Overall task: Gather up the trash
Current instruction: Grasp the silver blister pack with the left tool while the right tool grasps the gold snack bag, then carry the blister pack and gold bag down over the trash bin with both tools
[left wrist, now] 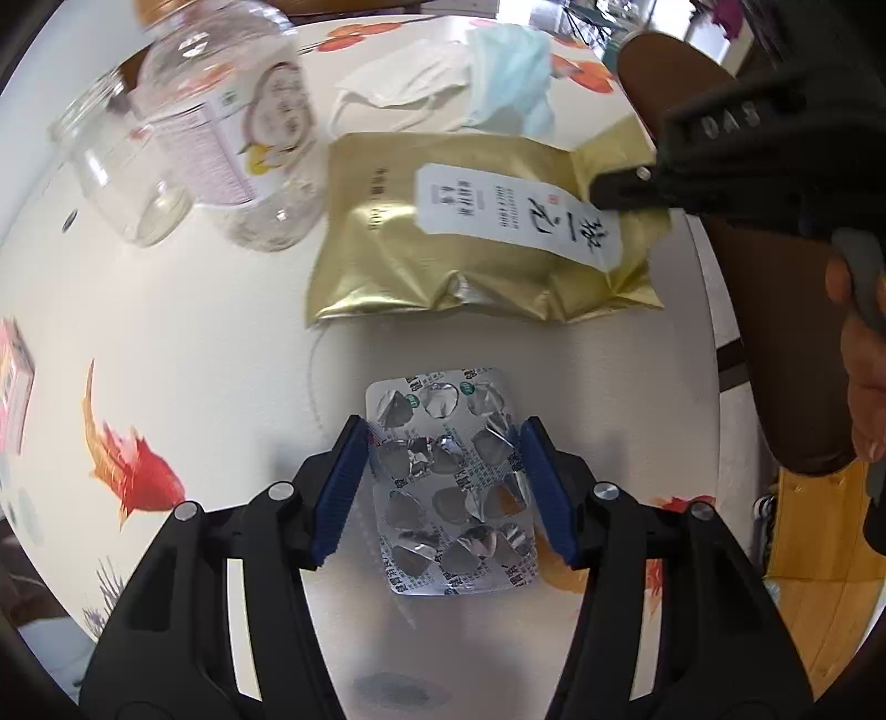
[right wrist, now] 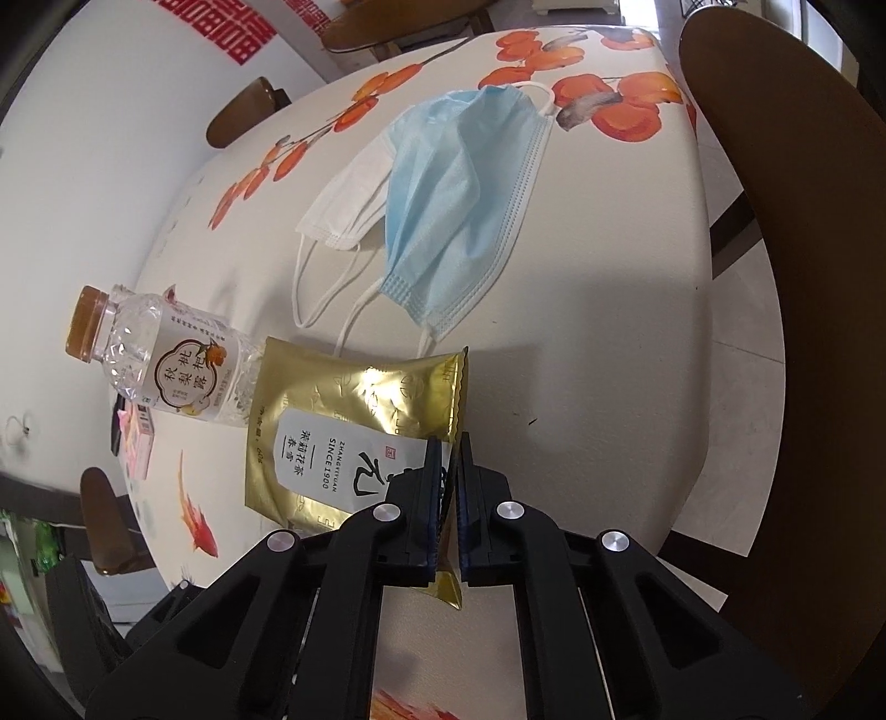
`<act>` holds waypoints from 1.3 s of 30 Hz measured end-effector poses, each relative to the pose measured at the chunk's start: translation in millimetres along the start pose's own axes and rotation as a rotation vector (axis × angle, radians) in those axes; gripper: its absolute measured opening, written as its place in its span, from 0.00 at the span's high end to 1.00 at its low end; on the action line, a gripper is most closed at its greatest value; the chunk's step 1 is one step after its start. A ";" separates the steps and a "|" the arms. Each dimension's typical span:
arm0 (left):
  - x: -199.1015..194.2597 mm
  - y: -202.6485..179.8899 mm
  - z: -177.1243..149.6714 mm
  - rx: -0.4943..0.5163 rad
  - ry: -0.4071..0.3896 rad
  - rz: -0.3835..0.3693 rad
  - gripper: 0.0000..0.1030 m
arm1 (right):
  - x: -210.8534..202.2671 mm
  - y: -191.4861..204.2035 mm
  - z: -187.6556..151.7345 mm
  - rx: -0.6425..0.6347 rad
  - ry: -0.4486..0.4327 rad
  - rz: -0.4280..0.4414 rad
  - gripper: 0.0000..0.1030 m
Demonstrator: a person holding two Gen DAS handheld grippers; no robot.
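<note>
Left claw [left wrist: 443, 487] — spread around blister pack [left wrist: 451, 482] | right claw [right wrist: 449, 498] — pinching gold pouch [right wrist: 354, 421], corner hidden

Home dining room: round table [right wrist: 609, 343] with painted-fish cloth, wooden chairs [right wrist: 792, 277], red paper-cut wall decoration [right wrist: 221, 27].

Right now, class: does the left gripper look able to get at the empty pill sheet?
Probably yes. The left gripper is open with its fingers on either side of the pill sheet, and nothing lies between them. The gold pouch sits farther away, pinched by the right gripper.
</note>
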State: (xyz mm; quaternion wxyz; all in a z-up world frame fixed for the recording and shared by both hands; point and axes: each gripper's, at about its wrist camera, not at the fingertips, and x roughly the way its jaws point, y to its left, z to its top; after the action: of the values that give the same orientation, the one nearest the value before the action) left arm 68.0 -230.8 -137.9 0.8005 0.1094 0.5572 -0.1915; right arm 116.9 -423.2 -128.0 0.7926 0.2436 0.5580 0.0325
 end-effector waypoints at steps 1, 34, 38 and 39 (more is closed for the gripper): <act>-2.8 4.8 -0.5 -0.012 -0.004 -0.007 0.47 | -1.2 -0.5 -0.2 -0.001 -0.004 0.001 0.96; -133.0 86.5 -35.5 -0.142 -0.243 0.082 0.47 | -165.1 103.3 -49.0 -0.232 -0.243 0.160 0.98; -152.5 103.1 -52.0 -0.165 -0.272 0.110 0.47 | -178.9 126.3 -67.3 -0.259 -0.255 0.185 0.98; -158.0 106.2 -57.3 -0.166 -0.283 0.126 0.47 | -180.2 131.2 -71.0 -0.266 -0.253 0.190 0.98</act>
State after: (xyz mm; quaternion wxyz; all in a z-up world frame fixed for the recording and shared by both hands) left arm 16.5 -83.5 -14.8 0.8877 0.0496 0.4449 -0.1076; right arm 14.3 -341.4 65.6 0.8748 0.1906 0.4194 0.1497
